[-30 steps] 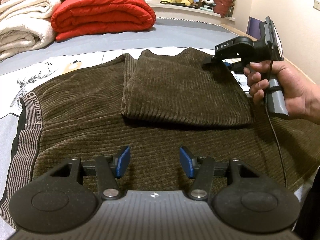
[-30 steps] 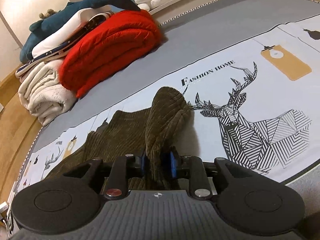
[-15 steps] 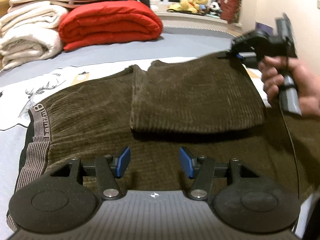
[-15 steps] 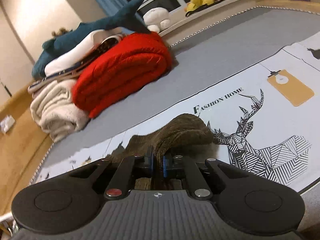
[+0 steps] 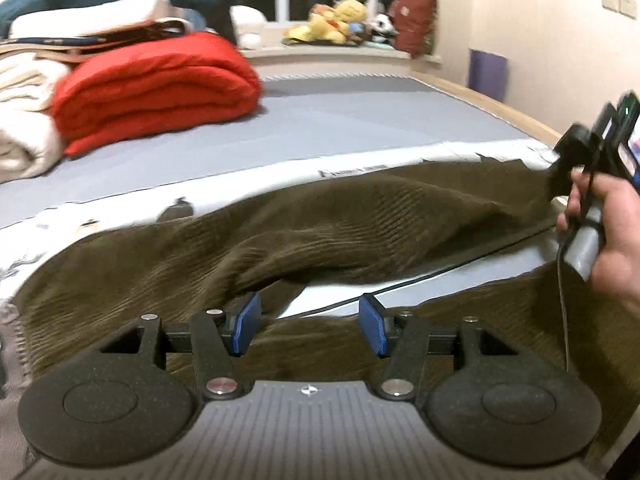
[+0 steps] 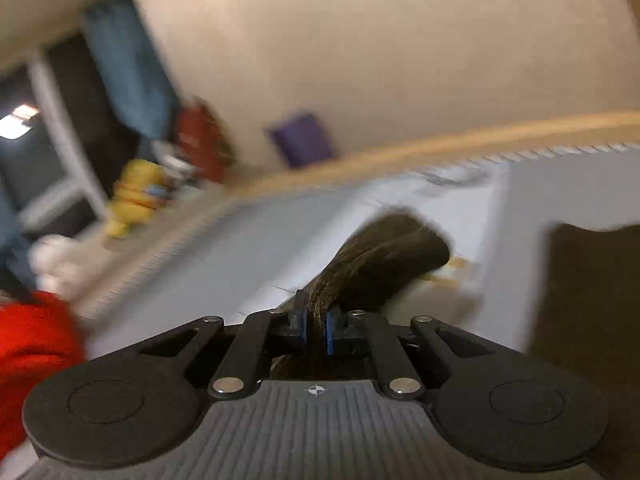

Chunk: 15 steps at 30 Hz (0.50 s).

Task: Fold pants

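Brown corduroy pants [image 5: 360, 224] lie across the bed. One leg is lifted and stretched out to the right, off the sheet. My right gripper [image 6: 316, 330] is shut on that leg's end [image 6: 384, 256]; it also shows at the far right of the left wrist view [image 5: 560, 172], held up in a hand. My left gripper [image 5: 308, 328] is open and empty, low over the near part of the pants, just in front of where the two legs part. The right wrist view is blurred.
A folded red quilt [image 5: 156, 84] and cream blankets [image 5: 24, 120] are stacked at the back left of the bed. Stuffed toys [image 5: 344, 20] sit on the window ledge. The bed's wooden edge [image 5: 512, 112] runs along the right. A cable [image 5: 440, 272] crosses the sheet.
My right gripper has pulled the folded-over leg up and out to the right, unfolding it, and swung its view toward the wall. My left gripper stays open, its view tilted up.
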Each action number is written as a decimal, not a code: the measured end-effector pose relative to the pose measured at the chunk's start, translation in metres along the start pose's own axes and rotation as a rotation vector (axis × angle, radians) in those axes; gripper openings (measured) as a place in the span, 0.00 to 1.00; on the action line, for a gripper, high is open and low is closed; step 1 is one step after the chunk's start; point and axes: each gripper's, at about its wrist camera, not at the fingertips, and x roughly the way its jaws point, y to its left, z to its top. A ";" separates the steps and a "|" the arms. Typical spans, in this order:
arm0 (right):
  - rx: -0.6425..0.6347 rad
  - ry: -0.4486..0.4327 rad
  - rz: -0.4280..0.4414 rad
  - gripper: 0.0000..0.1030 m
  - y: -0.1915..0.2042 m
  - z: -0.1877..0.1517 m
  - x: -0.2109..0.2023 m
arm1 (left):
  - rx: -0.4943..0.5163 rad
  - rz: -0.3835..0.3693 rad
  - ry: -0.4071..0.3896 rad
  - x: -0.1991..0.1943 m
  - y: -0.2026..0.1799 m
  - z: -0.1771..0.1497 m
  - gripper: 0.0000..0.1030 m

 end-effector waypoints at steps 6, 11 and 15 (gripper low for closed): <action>0.091 0.161 -0.019 0.25 -0.028 -0.009 0.026 | 0.073 0.041 0.108 0.067 -0.021 0.016 0.73; 0.205 0.196 -0.046 0.37 -0.047 -0.009 0.033 | 0.125 0.094 0.200 0.111 -0.003 0.021 0.77; 0.289 0.208 -0.063 0.40 -0.062 -0.012 0.035 | 0.131 0.127 0.276 0.128 0.022 0.008 0.60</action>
